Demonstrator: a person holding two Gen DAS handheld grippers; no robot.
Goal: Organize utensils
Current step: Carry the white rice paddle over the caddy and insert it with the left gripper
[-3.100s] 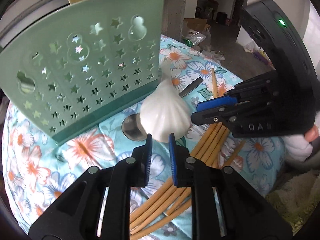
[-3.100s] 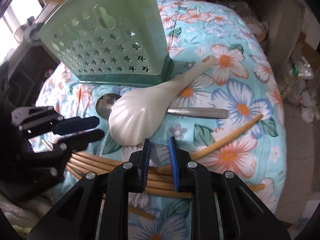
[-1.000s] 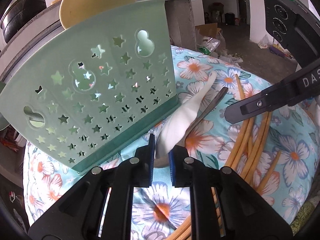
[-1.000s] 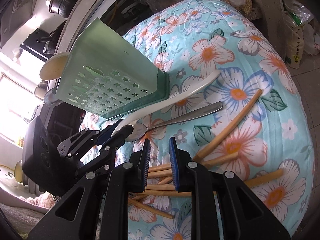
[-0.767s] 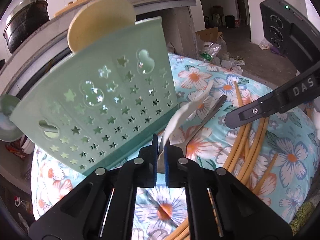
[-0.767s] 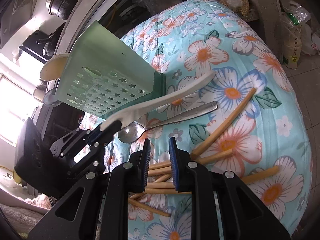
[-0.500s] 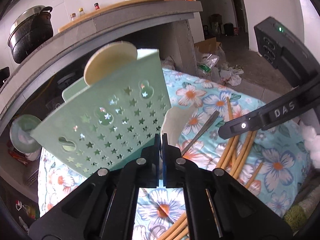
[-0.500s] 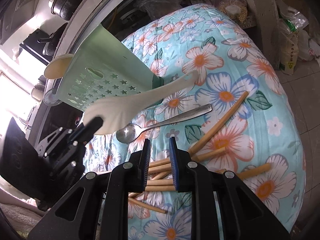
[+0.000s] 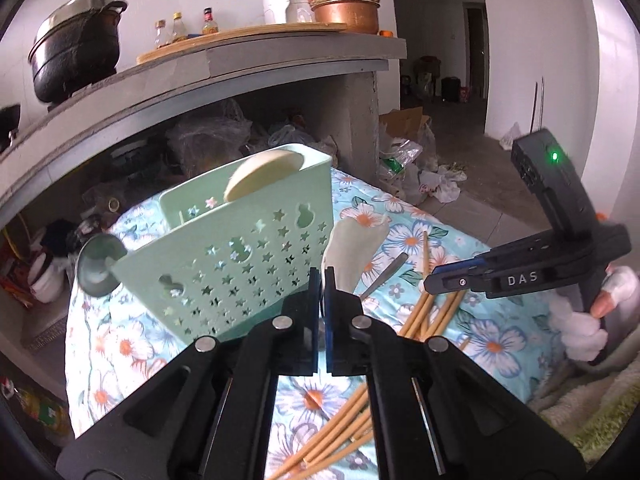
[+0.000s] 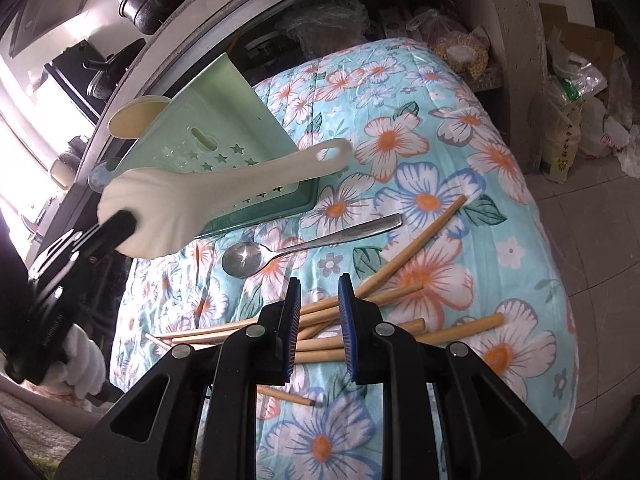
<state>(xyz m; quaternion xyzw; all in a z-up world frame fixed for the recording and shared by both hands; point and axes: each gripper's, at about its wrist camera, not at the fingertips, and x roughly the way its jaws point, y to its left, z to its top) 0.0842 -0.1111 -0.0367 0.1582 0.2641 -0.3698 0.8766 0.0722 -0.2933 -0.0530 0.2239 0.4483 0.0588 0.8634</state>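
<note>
Up close in the left wrist view, the left hand-held gripper (image 9: 321, 276) has its jaws pressed together on the bowl edge of a white rice paddle (image 9: 352, 248), which sticks up and away from the pads, clear of the flowered cloth (image 9: 504, 344). Just to its left stands a green utensil holder (image 9: 240, 276) pierced with star holes, with a cream round paddle head (image 9: 262, 174) poking out of its top. To the right, the handle of a metal spoon (image 9: 384, 274) lies on the cloth beside a bundle of chopsticks (image 9: 432, 312). The right hand-held gripper (image 9: 434, 280) reaches in from the right edge above those chopsticks, gripped by a white-gloved hand (image 9: 588, 320).

From the right wrist view, the right hand-held gripper (image 10: 319, 312) has its jaws a narrow way apart with nothing between them, hovering over the scattered chopsticks (image 10: 396, 312). The metal spoon (image 10: 308, 242) lies flat on the cloth (image 10: 460, 152) beyond. The left hand-held gripper (image 10: 120, 226) holds the rice paddle (image 10: 216, 196) in the air in front of the tilted utensil holder (image 10: 224, 128), handle pointing right.
</note>
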